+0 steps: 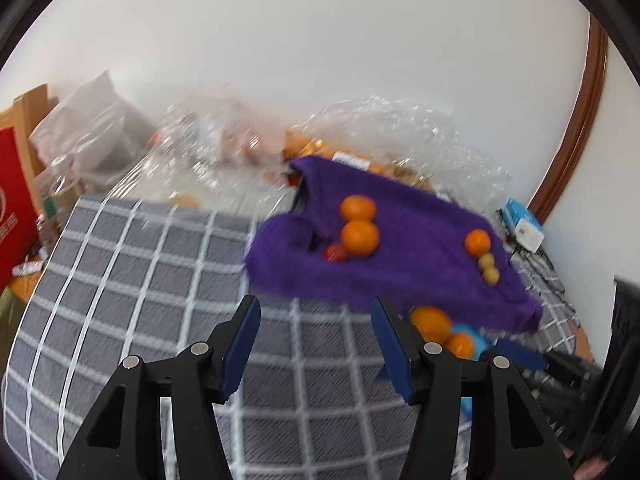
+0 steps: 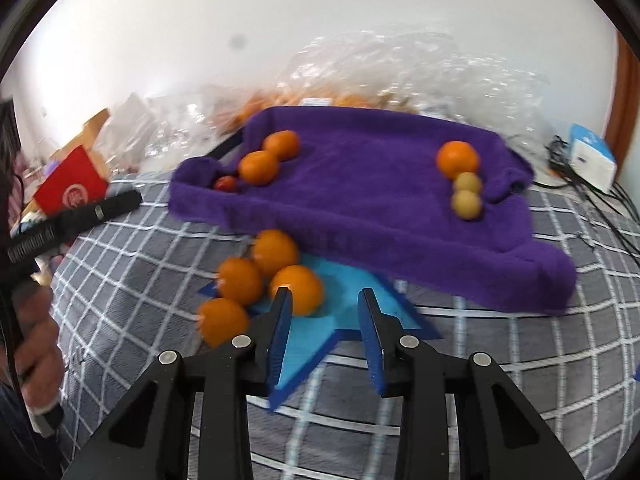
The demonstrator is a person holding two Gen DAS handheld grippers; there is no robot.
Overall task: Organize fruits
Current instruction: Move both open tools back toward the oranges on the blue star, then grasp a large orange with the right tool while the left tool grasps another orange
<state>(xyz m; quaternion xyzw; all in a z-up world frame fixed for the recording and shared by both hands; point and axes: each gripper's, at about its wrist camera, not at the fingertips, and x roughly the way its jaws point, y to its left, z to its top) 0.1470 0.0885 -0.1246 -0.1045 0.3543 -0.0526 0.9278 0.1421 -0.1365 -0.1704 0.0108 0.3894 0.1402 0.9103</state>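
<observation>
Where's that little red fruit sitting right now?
The small red fruit lies at the left end of the purple towel, just left of two oranges lying together; the left wrist view shows it too.

fruit lay in two groups, frame centre.
four oranges (image 2: 260, 280) sat on the star mat (image 2: 320, 328), below the towel (image 2: 360, 208) holding others.

No lettering can be read: the red box (image 2: 70, 188) carries a round white emblem with blurred white characters below, the white label (image 1: 352, 160) behind the purple towel (image 2: 360, 200) is too blurred to read
</observation>
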